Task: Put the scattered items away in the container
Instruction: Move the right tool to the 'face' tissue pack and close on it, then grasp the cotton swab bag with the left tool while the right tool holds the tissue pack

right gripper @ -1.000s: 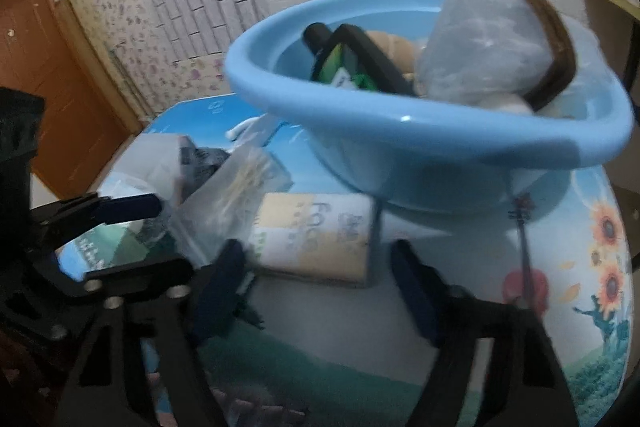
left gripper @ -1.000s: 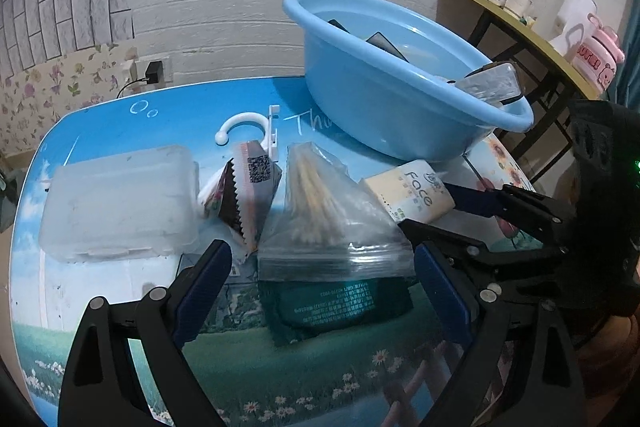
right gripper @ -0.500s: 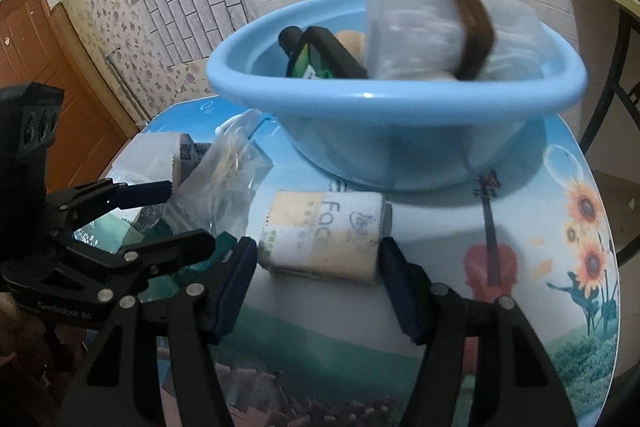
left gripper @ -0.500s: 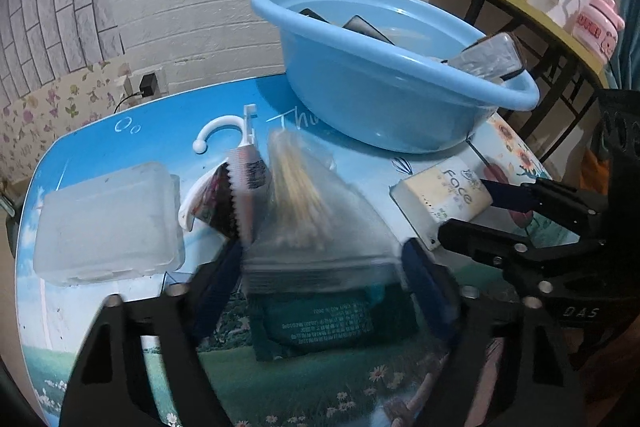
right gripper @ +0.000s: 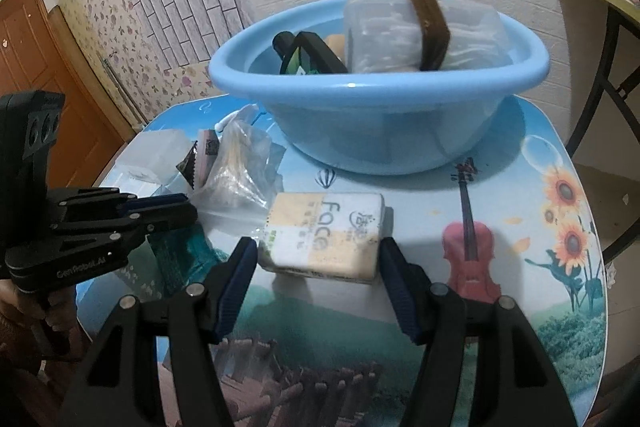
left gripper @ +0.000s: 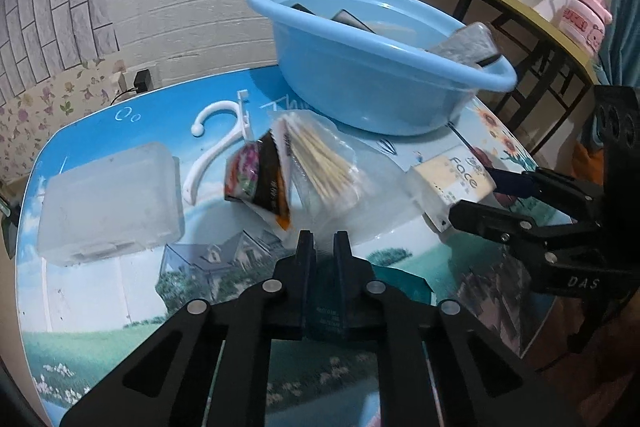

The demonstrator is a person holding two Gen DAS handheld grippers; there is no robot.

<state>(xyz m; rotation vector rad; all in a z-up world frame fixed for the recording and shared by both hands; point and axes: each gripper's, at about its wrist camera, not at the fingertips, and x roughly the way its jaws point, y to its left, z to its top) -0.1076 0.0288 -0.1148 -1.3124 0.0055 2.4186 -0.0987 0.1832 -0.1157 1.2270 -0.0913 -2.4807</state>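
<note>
A light blue basin (left gripper: 372,67) stands at the back of the table and holds several items; it also shows in the right wrist view (right gripper: 380,107). My left gripper (left gripper: 323,243) is shut on the edge of a clear zip bag of wooden sticks (left gripper: 328,163), lifted slightly. My right gripper (right gripper: 318,267) is open, with its fingers either side of a "Face" tissue pack (right gripper: 324,235) lying on the table. The pack also shows in the left wrist view (left gripper: 452,183).
A frosted plastic box (left gripper: 108,199), a white hook (left gripper: 212,155), a snack packet (left gripper: 260,183) and a dark green packet (left gripper: 396,283) lie on the table (right gripper: 540,227). A wooden side table (left gripper: 520,7) stands at the right.
My left gripper has closed on the bag of sticks and raised it. My right gripper has moved forward so its fingers flank the tissue pack.
</note>
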